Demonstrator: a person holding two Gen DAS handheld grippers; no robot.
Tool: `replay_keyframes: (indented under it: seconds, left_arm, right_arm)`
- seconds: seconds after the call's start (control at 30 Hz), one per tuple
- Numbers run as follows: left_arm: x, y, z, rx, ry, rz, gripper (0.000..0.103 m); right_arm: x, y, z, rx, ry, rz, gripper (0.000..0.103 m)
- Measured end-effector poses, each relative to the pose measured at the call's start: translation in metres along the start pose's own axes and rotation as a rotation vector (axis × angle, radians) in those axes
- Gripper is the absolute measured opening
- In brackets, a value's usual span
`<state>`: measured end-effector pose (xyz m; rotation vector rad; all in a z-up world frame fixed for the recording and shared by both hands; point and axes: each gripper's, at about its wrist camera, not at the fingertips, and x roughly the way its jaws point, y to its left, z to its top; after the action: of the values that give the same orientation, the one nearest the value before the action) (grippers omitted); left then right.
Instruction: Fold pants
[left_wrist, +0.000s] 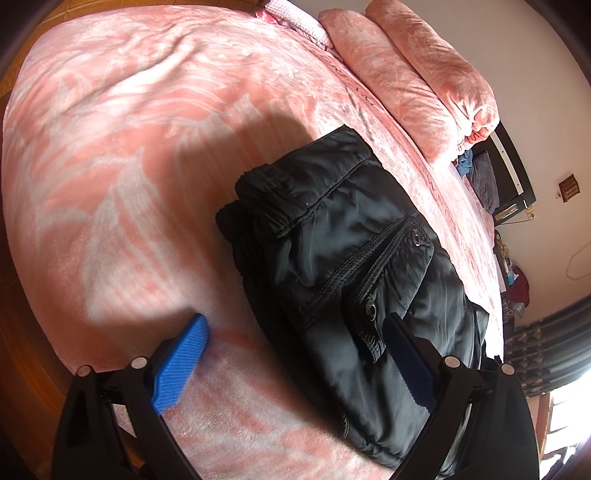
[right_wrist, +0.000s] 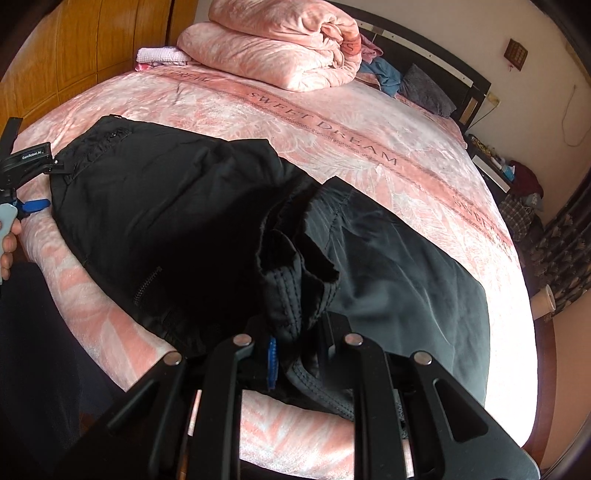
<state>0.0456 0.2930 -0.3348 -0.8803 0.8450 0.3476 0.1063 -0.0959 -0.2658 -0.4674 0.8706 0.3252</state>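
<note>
Close up in the left wrist view, the left gripper (left_wrist: 295, 354) is spread wide and holds nothing. One blue finger (left_wrist: 179, 363) is over the pink bed (left_wrist: 110, 147). The other finger is over the black pants (left_wrist: 351, 258), and its black arm hides the near corner of the pants.

In the right wrist view, the right gripper (right_wrist: 295, 350) is squeezed on a bunched edge of the pants (right_wrist: 166, 221). The cloth hides most of its fingers. Past the pants, folded pink blankets (right_wrist: 280, 48) sit by the dark headboard (right_wrist: 443, 70). A wooden wardrobe (right_wrist: 74, 48) stands beside the bed (right_wrist: 369, 147).
</note>
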Motion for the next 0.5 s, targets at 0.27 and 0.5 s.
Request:
replay_keyframes:
  seconds: [0.27, 0.5]
  left_arm:
    - [0.001, 0.001, 0.000, -0.004, 0.000, -0.006, 0.096]
    - [0.001, 0.001, 0.000, -0.006, 0.000, -0.008, 0.096]
  right_arm:
    - [0.011, 0.012, -0.007, -0.037, 0.019, -0.001, 0.015]
    - [0.016, 0.018, -0.012, -0.066, 0.030, -0.008, 0.016]
